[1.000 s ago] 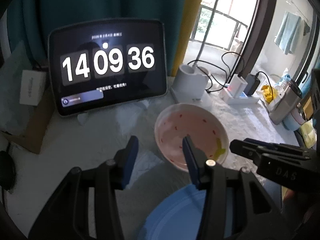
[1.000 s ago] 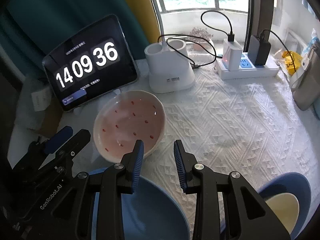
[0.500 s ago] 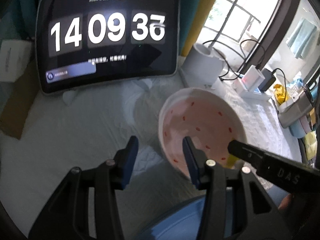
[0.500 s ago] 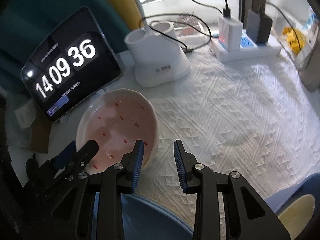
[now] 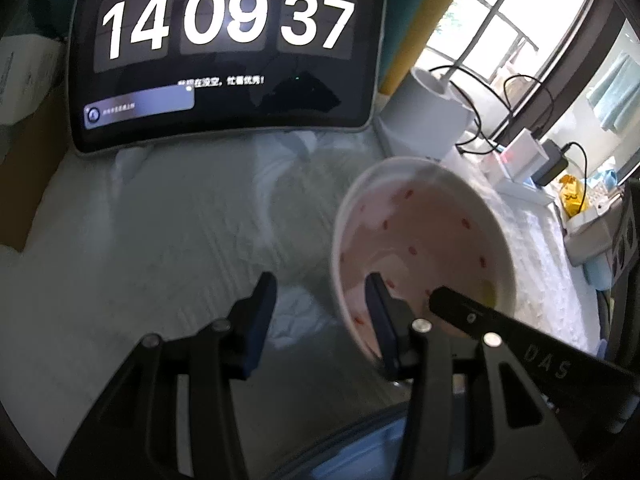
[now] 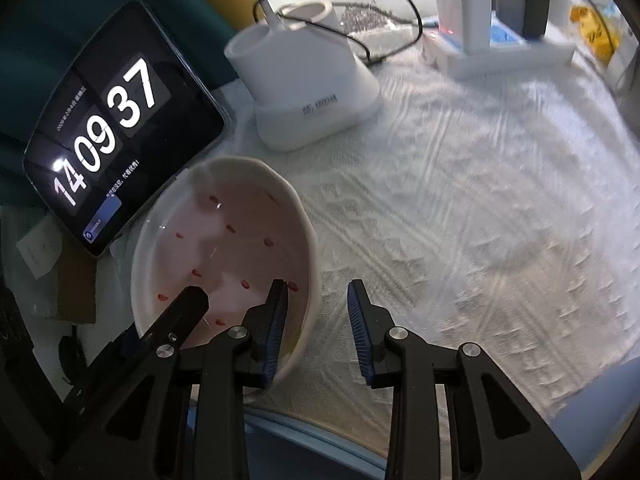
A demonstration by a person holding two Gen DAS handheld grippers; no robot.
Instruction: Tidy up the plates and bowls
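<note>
A white bowl with a pink, red-flecked inside [image 5: 424,240] [image 6: 228,248] sits on the white tablecloth. My left gripper [image 5: 320,300] is open and straddles the bowl's near-left rim, its right finger inside the bowl. My right gripper [image 6: 318,304] is open and straddles the bowl's right rim, its left finger inside. Each gripper's finger shows in the other's view. A blue plate [image 5: 360,452] [image 6: 320,440] lies just below both grippers, mostly hidden.
A tablet clock [image 5: 224,52] leans at the back left. A white lamp base [image 6: 308,92] with cables stands behind the bowl, a power strip with chargers [image 6: 496,40] at the far right. Another blue dish edge [image 6: 600,408] shows at the lower right.
Both grippers have moved forward and down onto the bowl; each now has one finger inside its rim. The bowl looks larger and nearer. The clock changed from 36 to 37.
</note>
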